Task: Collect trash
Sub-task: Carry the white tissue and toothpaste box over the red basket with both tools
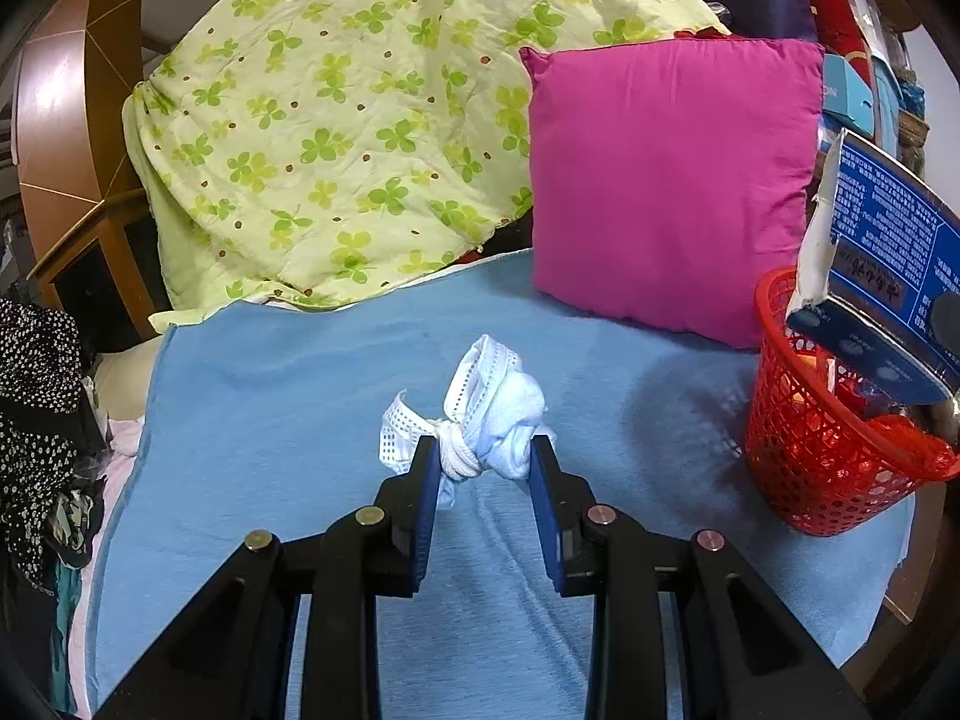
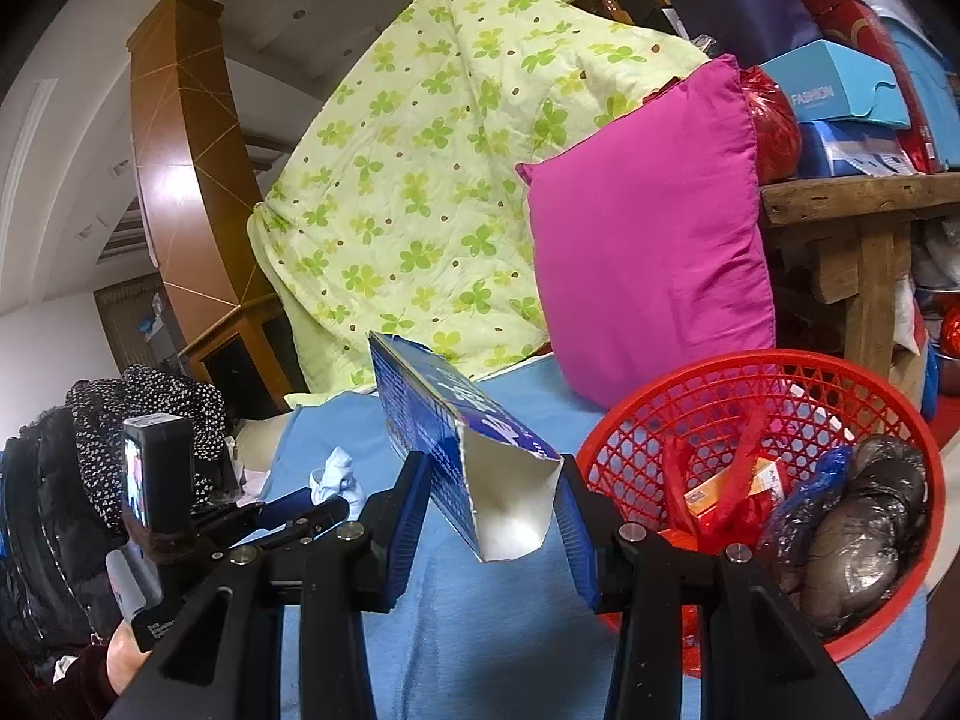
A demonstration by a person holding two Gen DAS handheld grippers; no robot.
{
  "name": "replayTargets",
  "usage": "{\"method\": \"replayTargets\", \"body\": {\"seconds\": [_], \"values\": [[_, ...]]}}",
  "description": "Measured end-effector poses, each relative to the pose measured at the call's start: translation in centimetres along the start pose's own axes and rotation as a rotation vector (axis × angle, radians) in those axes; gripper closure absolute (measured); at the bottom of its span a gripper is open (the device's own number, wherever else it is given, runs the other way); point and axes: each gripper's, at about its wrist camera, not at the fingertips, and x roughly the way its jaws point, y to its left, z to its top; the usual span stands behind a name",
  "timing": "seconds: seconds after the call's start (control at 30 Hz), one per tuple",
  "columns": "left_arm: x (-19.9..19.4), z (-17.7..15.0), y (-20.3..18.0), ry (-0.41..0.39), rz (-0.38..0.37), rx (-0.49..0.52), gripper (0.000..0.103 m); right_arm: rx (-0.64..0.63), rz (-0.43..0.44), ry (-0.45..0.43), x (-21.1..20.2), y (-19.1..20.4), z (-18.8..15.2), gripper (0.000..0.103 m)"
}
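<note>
A knotted white face mask lies on the blue cloth. My left gripper has its jaws on either side of the mask, touching it. My right gripper is shut on an opened blue carton and holds it in the air just left of the red mesh basket. In the left wrist view the carton hangs over the basket. The basket holds a red bag, an orange packet and a dark plastic bag. The left gripper also shows in the right wrist view, beside the mask.
A magenta pillow leans behind the basket. A green clover quilt is heaped at the back. Black dotted clothing lies at the left edge. A wooden bench with boxes stands at the right.
</note>
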Motion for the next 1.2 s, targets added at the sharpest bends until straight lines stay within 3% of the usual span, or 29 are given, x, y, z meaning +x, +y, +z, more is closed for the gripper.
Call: {"method": "replayTargets", "body": {"seconds": [1.2], "values": [[0.8,-0.8,-3.0,0.024,-0.036,0.075,0.071,0.081,-0.066,-0.07,-2.7,-3.3,0.6,0.059]]}}
